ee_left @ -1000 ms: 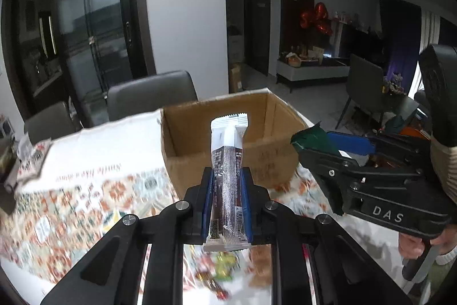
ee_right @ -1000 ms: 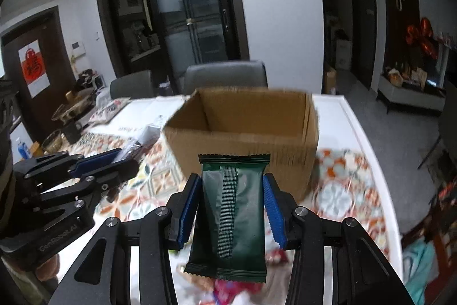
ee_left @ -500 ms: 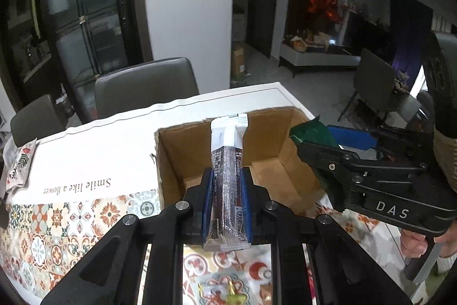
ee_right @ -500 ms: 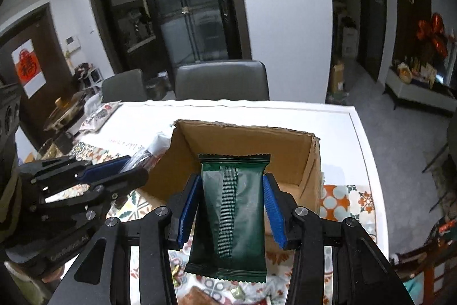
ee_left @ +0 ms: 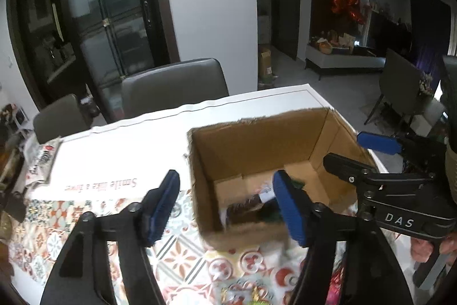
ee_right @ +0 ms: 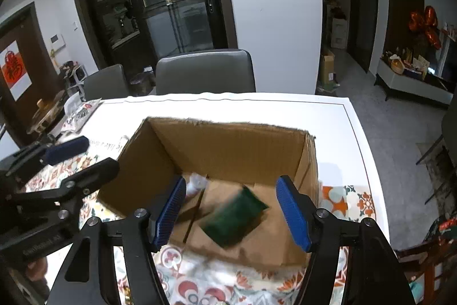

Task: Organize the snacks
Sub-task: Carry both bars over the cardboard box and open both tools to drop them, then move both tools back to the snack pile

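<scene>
An open cardboard box stands on the table. My left gripper is open and empty above the box's near left corner. A brown and white snack bar lies blurred inside the box. My right gripper is open and empty over the box. A dark green snack packet lies blurred on the box floor beneath it, with a white wrapper beside it. The right gripper also shows in the left wrist view, and the left gripper in the right wrist view.
A patterned tablecloth covers the table's near part; loose colourful snacks lie at the front edge. A snack bag lies at the far left. Grey chairs stand behind the table.
Both grippers have opened over the box. The snack bar has dropped from the left gripper and the green packet from the right, both into the box.
</scene>
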Demonstrator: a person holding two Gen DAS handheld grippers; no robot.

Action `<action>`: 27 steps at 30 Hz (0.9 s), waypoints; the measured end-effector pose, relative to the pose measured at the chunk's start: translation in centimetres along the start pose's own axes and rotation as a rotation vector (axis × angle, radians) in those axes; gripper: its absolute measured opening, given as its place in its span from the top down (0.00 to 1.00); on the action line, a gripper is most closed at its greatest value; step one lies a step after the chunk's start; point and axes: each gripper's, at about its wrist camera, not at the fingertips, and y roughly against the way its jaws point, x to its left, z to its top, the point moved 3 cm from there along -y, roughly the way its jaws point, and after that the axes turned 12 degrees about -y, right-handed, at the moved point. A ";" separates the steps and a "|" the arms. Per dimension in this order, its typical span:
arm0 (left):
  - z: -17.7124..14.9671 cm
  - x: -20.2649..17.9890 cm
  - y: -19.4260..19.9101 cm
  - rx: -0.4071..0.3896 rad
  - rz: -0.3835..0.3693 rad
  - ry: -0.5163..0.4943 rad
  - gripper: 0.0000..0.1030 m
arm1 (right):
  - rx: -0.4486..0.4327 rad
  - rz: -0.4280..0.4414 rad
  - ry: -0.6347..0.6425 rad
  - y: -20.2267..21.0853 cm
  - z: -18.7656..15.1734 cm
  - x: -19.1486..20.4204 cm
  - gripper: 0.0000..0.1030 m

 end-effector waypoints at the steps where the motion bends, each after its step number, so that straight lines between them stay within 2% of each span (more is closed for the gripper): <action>1: -0.4 -0.2 0.4 -0.001 0.009 -0.005 0.30 | -0.002 0.005 0.010 0.4 -0.5 0.2 0.35; 5: -2.4 -0.2 3.1 -0.028 0.018 0.012 0.26 | -0.026 0.020 0.050 2.9 -2.7 1.5 0.35; 7: -3.6 -0.1 4.9 -0.049 0.027 0.028 0.25 | -0.040 0.020 0.058 4.1 -3.6 1.9 0.30; 15: -8.0 -0.5 10.5 -0.154 0.142 0.001 0.21 | -0.066 0.051 0.033 7.8 -8.4 3.1 0.29; 20: -11.2 -1.5 11.7 -0.151 0.123 -0.007 0.21 | -0.090 0.042 0.032 9.3 -11.4 3.4 0.29; 27: -15.7 -2.6 12.2 -0.129 0.095 0.044 0.21 | -0.108 0.007 0.018 10.7 -15.5 3.3 0.29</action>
